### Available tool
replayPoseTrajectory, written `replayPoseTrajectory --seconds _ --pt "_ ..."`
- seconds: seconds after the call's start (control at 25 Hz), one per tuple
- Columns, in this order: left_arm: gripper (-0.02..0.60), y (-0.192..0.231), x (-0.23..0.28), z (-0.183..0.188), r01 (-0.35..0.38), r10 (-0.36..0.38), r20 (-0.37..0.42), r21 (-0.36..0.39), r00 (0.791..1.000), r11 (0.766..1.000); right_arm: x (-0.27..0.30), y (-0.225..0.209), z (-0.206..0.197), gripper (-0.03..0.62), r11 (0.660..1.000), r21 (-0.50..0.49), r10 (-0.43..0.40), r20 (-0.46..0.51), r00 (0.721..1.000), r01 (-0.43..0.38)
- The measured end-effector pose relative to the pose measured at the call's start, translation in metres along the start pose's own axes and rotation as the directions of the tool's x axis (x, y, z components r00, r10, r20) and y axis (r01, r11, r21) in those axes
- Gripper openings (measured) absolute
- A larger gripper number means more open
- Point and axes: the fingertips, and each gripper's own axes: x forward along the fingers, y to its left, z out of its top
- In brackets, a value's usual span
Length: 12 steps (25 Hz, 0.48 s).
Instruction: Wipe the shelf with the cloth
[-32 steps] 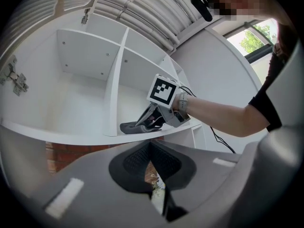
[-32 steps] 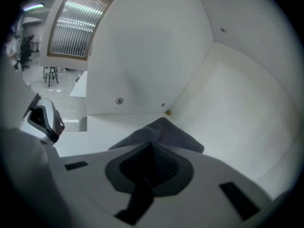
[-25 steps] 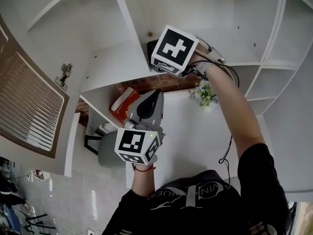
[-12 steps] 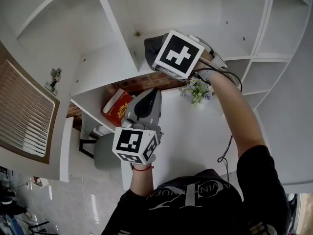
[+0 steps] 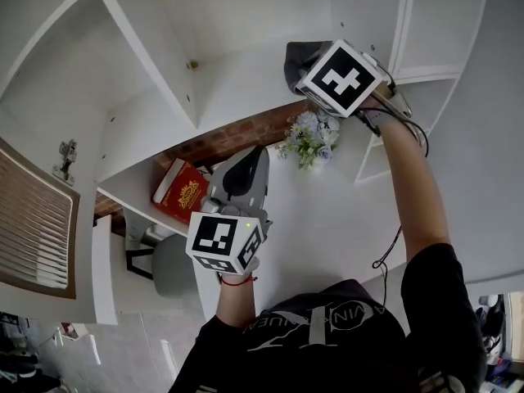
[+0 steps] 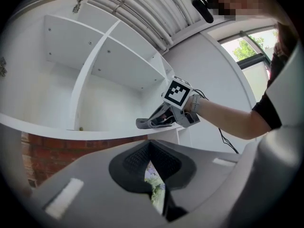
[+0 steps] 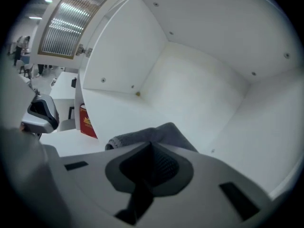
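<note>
- Jaws of the left gripper (image 6: 150, 146) are closed together with nothing between them, held level above the white tabletop (image 5: 327, 219).
- Just left of it in the head view, a red book (image 5: 180, 193) stands on a lower board.
- Beyond the gripper's tip, a small bunch of flowers (image 5: 308, 136) sits in front of the brick wall (image 5: 233, 140).
- Higher up, the right gripper (image 7: 152, 148) tilts downward, its jaws clamped on the grey cloth (image 7: 154, 132).
- That cloth lies bunched on the white shelf (image 7: 118, 110), at the board's front edge, with the compartment's back wall behind it.
</note>
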Motion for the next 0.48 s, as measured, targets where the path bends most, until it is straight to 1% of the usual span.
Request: replayPoseTrajectory --seconds 0.16,0.24,0.36,0.48 --pt "0.011 -0.014 0.009 -0.003 0.045 -0.045 -0.005 -0.008 0.999 0.999 -0.016 -0.035 -0.038 0.020 0.994 0.051 -0.093 -0.062 0.994 0.096" --pt "0.011 -0.019 0.011 -0.005 0.060 -0.060 -0.008 -0.011 0.998 0.998 -0.023 -0.045 -0.052 0.020 0.989 0.076 -0.125 -0.071 0.990 0.131" --pt "0.011 -0.024 0.010 -0.005 0.070 -0.070 -0.010 -0.004 0.998 0.998 -0.030 -0.048 -0.058 0.020 0.984 0.089 -0.148 -0.038 0.988 0.151" --pt "0.011 -0.022 0.006 -0.003 0.063 -0.062 -0.007 0.007 0.998 0.998 -0.033 -0.042 -0.053 0.020 0.986 0.080 -0.143 -0.002 0.990 0.143"
